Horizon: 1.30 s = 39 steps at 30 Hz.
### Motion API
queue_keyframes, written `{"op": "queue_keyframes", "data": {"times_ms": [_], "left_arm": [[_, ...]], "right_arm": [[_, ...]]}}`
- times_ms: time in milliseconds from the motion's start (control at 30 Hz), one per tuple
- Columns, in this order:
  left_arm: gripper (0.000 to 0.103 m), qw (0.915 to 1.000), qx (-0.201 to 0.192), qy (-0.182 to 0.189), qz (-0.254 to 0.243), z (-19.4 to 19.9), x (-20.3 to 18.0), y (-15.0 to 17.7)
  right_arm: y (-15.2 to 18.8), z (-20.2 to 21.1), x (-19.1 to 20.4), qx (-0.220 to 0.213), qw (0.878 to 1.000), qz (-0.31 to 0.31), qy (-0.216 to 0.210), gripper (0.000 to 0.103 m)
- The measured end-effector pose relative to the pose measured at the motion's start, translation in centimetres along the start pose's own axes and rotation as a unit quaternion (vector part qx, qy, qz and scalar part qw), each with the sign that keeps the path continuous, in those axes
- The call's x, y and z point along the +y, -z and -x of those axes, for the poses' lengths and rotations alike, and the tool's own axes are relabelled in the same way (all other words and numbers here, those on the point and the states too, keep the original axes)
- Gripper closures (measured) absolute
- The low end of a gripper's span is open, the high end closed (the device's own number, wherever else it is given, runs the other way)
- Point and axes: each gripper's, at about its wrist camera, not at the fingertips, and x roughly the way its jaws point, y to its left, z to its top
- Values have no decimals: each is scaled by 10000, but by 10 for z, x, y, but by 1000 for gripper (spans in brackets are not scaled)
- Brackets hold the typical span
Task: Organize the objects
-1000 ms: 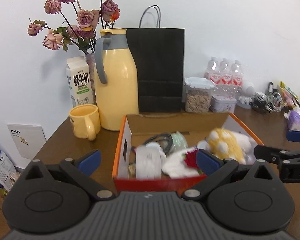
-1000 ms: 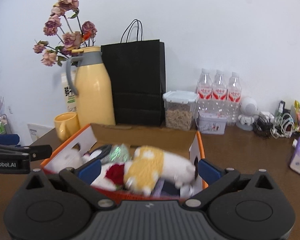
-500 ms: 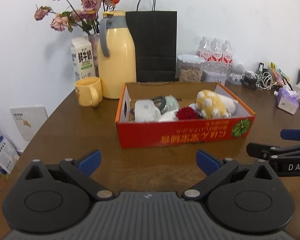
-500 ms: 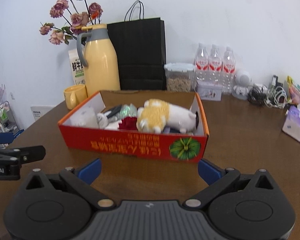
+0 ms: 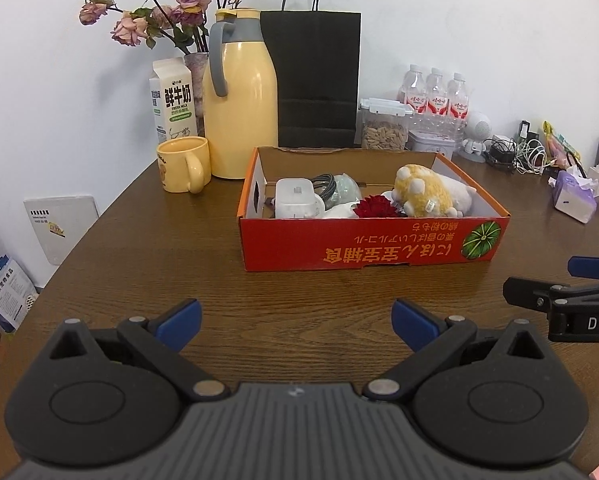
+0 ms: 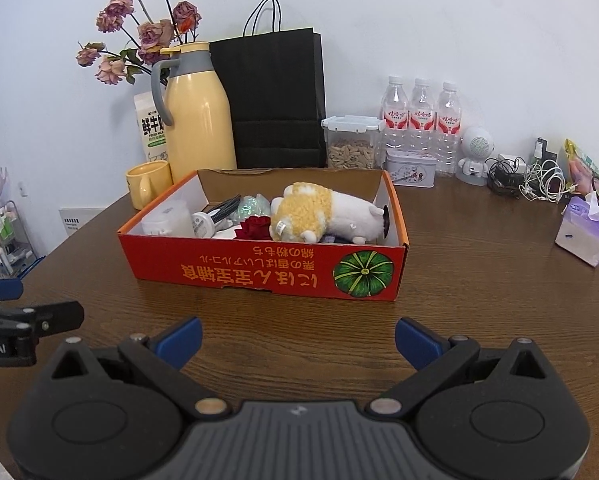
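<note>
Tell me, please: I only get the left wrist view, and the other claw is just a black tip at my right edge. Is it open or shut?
Observer: Open. In its own view the right claw has its blue fingers spread wide over the table, with nothing between them.
Operator: What is past the white end of the plush toy? The box wall hides it from me.
Observer: The plush toy points its white end at a dark hand hole in that end wall of the cardboard box.
Operator: Is there anything on the floor side that I miss?
Observer: A wire rack holding small items stands beyond the table's left edge.
</note>
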Motion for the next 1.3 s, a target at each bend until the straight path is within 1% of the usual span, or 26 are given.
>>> {"op": "queue_keyframes", "data": {"times_ms": [1300], "left_arm": [[0, 10000, -72, 4, 4, 0, 1, 0]], "right_arm": [[1, -1, 1, 20, 10000, -6, 2, 0]]}}
